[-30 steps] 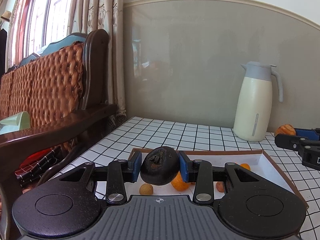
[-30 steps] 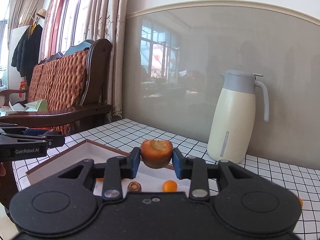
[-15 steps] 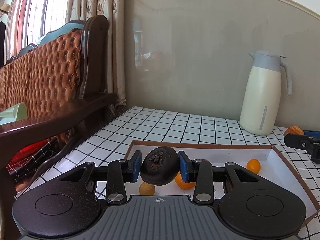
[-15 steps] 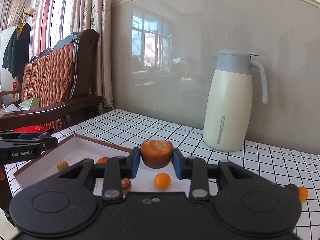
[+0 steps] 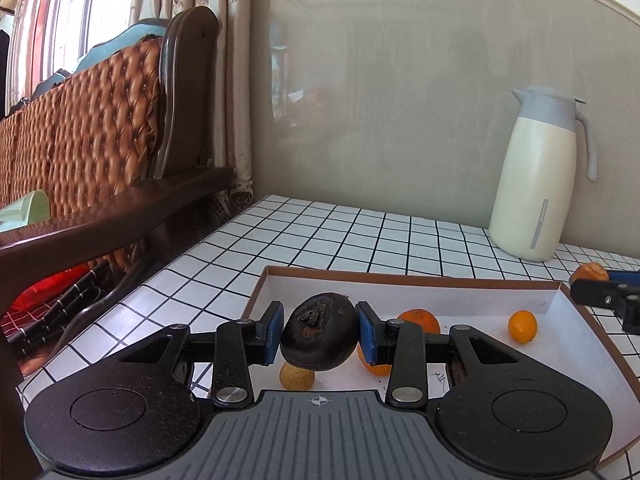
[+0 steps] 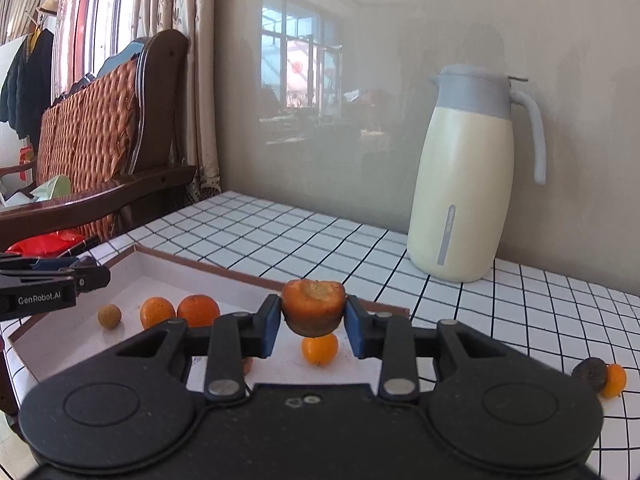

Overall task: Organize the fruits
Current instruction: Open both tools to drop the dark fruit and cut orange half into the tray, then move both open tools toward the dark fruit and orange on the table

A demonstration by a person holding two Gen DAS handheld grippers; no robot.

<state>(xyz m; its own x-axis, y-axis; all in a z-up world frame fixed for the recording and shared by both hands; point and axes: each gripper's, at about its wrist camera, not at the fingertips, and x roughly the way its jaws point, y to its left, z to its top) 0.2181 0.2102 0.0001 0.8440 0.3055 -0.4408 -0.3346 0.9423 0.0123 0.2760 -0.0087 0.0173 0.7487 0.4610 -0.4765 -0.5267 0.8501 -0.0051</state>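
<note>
Checked white tiles cover the table [image 5: 328, 240], with a cream jug [image 6: 464, 184] behind the tray [image 5: 460, 276]. Over the tray, the left gripper [image 5: 319, 334] clamps a dark fruit [image 5: 319, 332] and the right gripper [image 6: 313, 322] pinches an orange fruit [image 6: 313, 306].

We read one legible marking only: "GenRobot.AI", in white letters on the black body of the left gripper [image 6: 86, 274], seen at the left edge of the right wrist view; the point given lies between that gripper's fingertips, the lettering sits further back on its housing. We note a small crosshair sign on the grey ribbed housing at the bottom of the left wrist view. We see faint dark scribbles on the white floor of the tray [image 5: 404, 276] in the left wrist view, too small to read. We find no readable label on the thermos jug [image 6: 464, 184], only a plain grey stripe
</note>
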